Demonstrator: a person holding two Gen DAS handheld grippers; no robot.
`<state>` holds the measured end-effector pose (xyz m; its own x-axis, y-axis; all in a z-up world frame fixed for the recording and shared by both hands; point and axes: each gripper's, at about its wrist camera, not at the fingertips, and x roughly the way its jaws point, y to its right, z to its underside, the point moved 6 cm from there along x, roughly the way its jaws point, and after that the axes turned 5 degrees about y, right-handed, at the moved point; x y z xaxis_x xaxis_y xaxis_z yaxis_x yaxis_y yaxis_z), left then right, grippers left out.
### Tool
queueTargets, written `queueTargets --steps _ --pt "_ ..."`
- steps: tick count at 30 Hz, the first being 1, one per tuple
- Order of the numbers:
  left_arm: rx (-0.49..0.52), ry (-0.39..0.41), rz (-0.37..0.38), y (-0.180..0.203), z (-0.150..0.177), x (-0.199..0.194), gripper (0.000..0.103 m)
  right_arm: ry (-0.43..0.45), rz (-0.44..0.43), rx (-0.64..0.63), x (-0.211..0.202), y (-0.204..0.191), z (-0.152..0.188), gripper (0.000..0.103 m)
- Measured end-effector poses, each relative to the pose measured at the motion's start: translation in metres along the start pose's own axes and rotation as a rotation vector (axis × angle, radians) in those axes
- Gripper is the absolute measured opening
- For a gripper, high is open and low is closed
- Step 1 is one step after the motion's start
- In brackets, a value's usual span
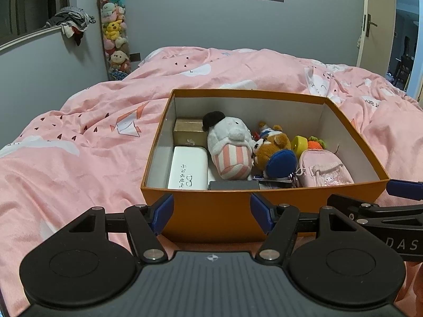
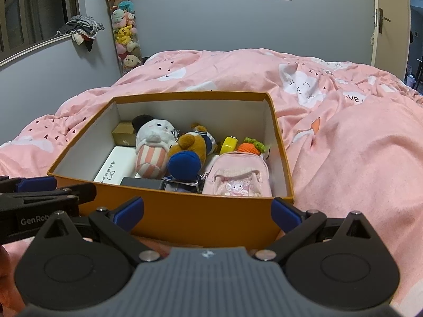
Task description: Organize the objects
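Orange box point(image 1: 224, 211) on pink bed point(image 1: 79, 163), packed: plush toys far, flat cases near-left, pink pouch point(image 2: 239, 179) near-right. Left hand-held gripper point(image 1: 211, 211), right hand-held gripper point(image 2: 208, 211) hover near box front, jaws wide, empty, likely awaiting next move.

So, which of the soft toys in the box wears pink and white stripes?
The white plush, beside the brown bear: its lower half is striped pink and white. The bear has a dark blue part instead.

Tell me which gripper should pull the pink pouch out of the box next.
Right, probably. The pouch lies in the box's near right corner, nearly between the open right gripper's fingers. The left gripper, also open, faces the box's left half.
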<state>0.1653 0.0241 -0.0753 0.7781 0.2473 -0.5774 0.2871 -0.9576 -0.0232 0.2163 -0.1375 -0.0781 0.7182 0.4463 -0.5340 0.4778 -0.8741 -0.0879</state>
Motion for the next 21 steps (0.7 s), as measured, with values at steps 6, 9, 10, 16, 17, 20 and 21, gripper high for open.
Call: queueTargets --steps 6,9,10,16,17,20,21 --pt "0.008 -0.027 0.01 0.004 0.0042 0.0013 0.077 -0.027 0.009 -0.004 0.0033 0.0005 0.0031 0.102" --pt "0.008 -0.033 0.009 0.0041 0.0053 0.0016 0.077 -0.04 0.01 -0.002 0.0046 0.0019 0.0049 0.102" --pt "0.007 -0.033 0.009 0.0042 0.0053 0.0014 0.077 -0.042 0.009 0.0 0.0049 0.0022 0.005 0.102" --pt "0.011 -0.033 0.011 0.0046 0.0057 0.0009 0.077 -0.048 0.009 0.005 0.0053 0.0035 0.0054 0.102" --pt "0.012 -0.035 0.011 0.0045 0.0059 0.0011 0.077 -0.049 0.009 0.007 0.0055 0.0038 0.0055 0.102" --pt "0.008 -0.04 0.01 0.0042 0.0064 0.0013 0.077 -0.051 0.01 0.01 0.0056 0.0041 0.0057 0.102" --pt "0.006 -0.04 0.009 0.0042 0.0061 0.001 0.077 -0.052 0.01 0.011 0.0056 0.0041 0.0057 0.102"
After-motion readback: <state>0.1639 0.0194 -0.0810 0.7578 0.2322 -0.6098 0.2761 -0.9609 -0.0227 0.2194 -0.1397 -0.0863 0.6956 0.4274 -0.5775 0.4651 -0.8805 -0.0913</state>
